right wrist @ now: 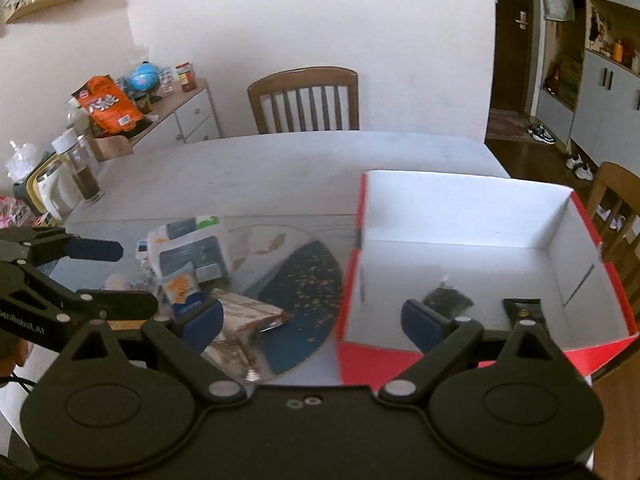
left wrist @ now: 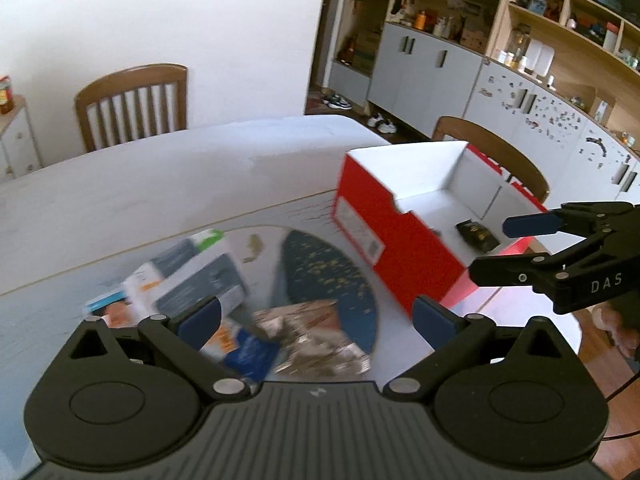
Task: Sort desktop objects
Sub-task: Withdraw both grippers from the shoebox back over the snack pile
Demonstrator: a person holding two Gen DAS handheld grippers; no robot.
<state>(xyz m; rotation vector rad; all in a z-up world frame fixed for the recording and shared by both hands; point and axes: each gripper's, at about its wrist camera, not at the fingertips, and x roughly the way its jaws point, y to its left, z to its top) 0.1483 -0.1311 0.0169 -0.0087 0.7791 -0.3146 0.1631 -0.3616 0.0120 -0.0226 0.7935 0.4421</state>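
The red shoebox (right wrist: 472, 248) is my landmark: it sits open on the table (right wrist: 280, 168), white inside, and two dark packets lie on its floor near the front wall, one speckled (right wrist: 448, 300) and one plain black with a small gold mark (right wrist: 524, 312). In the left wrist view I can make out only one dark packet (left wrist: 478, 236) in the box.

Just left of the box a dark blue patterned disc (right wrist: 304, 300) lies flat on the table. Further left of it is the pile I have to sort: white and grey cartons (right wrist: 192, 248), a small blue and orange pouch (right wrist: 184, 288) and a brownish printed pack (right wrist: 244, 312), all overlapping. Blur keeps me from reading any labels.

My right gripper (right wrist: 312, 324) hangs over the box's front left corner with its blue pads wide apart and nothing between them. My left gripper (left wrist: 316, 320) hangs over the pile, left of the box, also spread wide and empty. Each gripper shows at the edge of the other's view, jaws apart.

Beyond the box, a wooden chair (right wrist: 304, 100) stands at the table's far side. A glass jar (right wrist: 86, 172) stands near the table's left edge.
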